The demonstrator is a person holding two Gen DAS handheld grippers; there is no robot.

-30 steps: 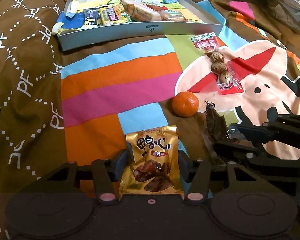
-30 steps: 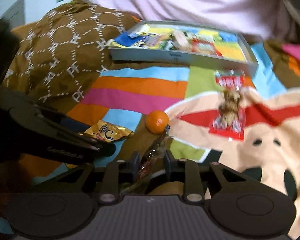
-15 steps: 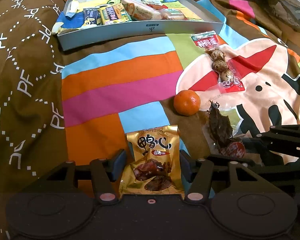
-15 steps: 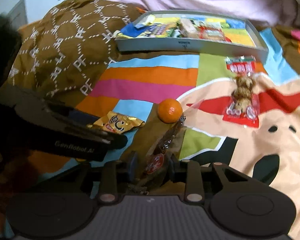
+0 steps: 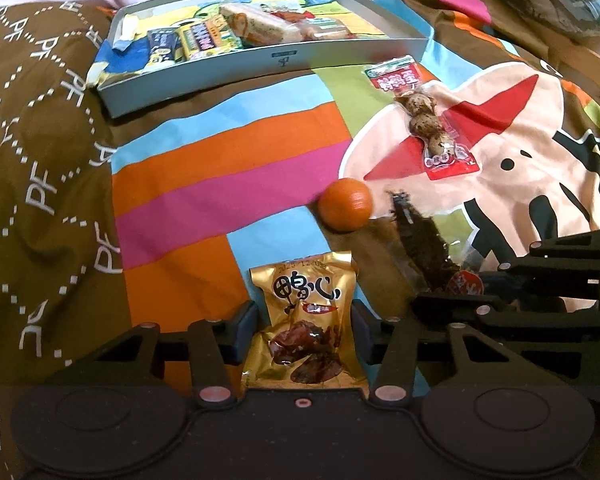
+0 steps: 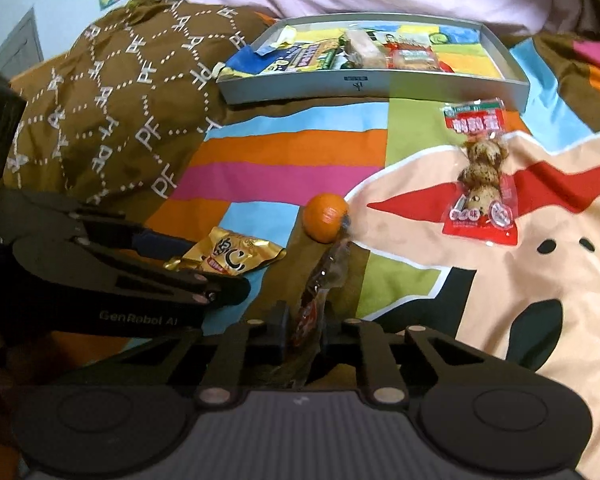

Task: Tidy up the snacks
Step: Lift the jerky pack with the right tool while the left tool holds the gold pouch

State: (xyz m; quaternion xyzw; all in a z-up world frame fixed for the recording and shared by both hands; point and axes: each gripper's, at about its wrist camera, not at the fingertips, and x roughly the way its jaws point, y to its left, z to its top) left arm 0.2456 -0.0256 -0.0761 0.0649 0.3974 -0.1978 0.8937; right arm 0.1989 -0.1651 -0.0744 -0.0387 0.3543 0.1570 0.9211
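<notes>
**Both grippers closing on a packet each, tray waiting at the far edge**

I have the left gripper [image 5: 304, 330] set around the gold packet [image 5: 306, 320], which lies flat on the bedspread [image 5: 228, 168] with its printed face up. The jaws are closing; the pads stand right at the packet's two long edges, and I judge they have just met the foil, since the sides look slightly pinched in. I took it across the narrow width because that is the only span the jaws can bridge.

The right gripper [image 6: 305, 330] is nearly shut and closing on the clear packet of dark dried snack [image 6: 320, 288], with the red-labelled end squeezed upright between the pads. That packet is thin and floppy, so a tight pinch near one end is the sensible hold; the rest trails toward the orange [image 6: 325, 217], which it touches at the tip.

The grey tray [image 5: 284, 62] sits at the far side of the bedspread and already holds several packets packed toward its left half. The red packet of eggs [image 5: 424, 116] lies just in front of the tray's right corner, not yet gathered.

I judge the next move is lifting both packets toward the tray; the floppy one may swing and knock the orange.
</notes>
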